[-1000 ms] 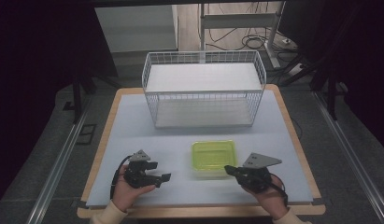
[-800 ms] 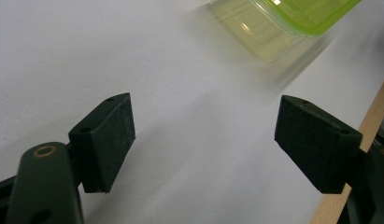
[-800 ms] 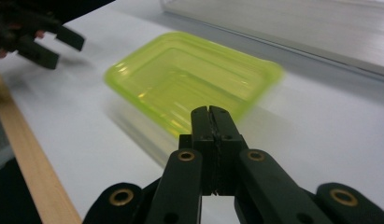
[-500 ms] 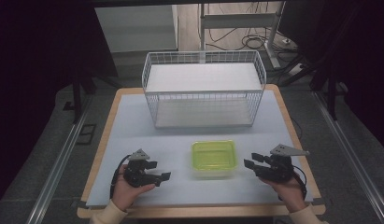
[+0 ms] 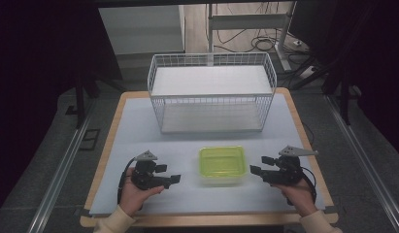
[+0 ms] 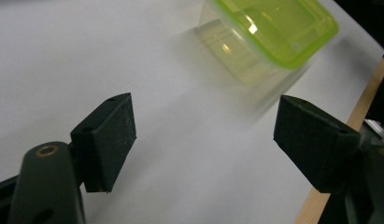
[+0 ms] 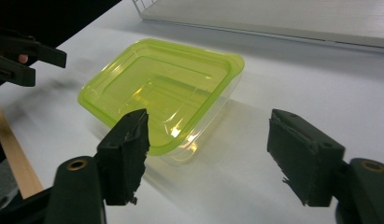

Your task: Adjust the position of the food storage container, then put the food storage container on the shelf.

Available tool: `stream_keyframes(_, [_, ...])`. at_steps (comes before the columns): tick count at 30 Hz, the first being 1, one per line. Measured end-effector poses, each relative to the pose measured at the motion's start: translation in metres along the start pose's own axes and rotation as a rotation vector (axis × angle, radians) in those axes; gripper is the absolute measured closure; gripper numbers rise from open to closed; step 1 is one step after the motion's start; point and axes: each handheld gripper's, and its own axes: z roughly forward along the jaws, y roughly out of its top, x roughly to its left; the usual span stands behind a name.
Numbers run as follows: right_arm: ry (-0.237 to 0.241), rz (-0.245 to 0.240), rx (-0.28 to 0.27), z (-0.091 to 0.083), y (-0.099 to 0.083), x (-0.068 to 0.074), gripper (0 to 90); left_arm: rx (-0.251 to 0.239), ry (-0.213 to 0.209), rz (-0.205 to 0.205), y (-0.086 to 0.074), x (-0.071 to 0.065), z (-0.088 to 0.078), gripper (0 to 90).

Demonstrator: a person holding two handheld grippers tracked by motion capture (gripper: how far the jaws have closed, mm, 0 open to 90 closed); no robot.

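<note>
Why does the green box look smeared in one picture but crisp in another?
In the left gripper view the green-lidded container is streaked with motion blur, with small glare spots on its lid. In the right gripper view it is sharp, with a bright reflection near the front edge. The high view is evenly lit on the table, dark around it.

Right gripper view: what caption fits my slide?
Open right tool faces a green-lidded container on the white table.

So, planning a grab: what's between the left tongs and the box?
Nothing: bare white mat between left tongs and box, seen from the high view.
</note>
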Motion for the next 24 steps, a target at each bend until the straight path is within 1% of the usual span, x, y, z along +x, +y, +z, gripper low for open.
stream_keyframes(2, [0.002,0.004,0.001,0.000,0.001,-0.001,31.5,0.001,-0.006,-0.006,0.002,0.000,0.001,21.4])
stream_keyframes(3, [0.015,0.018,0.002,0.001,0.003,-0.002,32.5,0.002,-0.010,-0.014,0.005,-0.001,0.003,21.5])
stream_keyframes(6, [0.032,0.036,0.002,0.003,0.006,-0.004,32.1,0.008,-0.019,-0.022,0.008,-0.002,0.005,21.9])
stream_keyframes(9, [0.047,0.048,0.013,0.007,0.008,-0.006,31.7,0.018,-0.037,-0.038,0.014,-0.003,0.012,22.3])
stream_keyframes(12, [0.051,0.047,0.017,0.010,0.010,-0.006,31.6,0.020,-0.044,-0.046,0.016,-0.003,0.015,22.5])
stream_keyframes(14, [0.061,0.053,0.026,0.015,0.012,-0.006,32.0,0.020,-0.056,-0.056,0.019,-0.004,0.018,22.7])
stream_keyframes(16, [0.064,0.053,0.031,0.016,0.012,-0.005,32.4,0.021,-0.074,-0.071,0.021,-0.004,0.022,22.7])
stream_keyframes(17, [0.069,0.057,0.036,0.018,0.014,-0.005,33.5,0.022,-0.075,-0.076,0.022,-0.004,0.023,22.9])
stream_keyframes(18, [0.069,0.057,0.036,0.018,0.014,-0.005,33.5,0.026,-0.076,-0.075,0.023,-0.004,0.025,22.9])
stream_keyframes(22, [0.083,0.083,0.060,0.026,0.016,-0.004,35.4,0.027,-0.088,-0.079,0.031,-0.007,0.032,23.7])
stream_keyframes(24, [0.089,0.091,0.067,0.028,0.017,-0.004,35.6,0.025,-0.092,-0.087,0.033,-0.008,0.035,24.1])
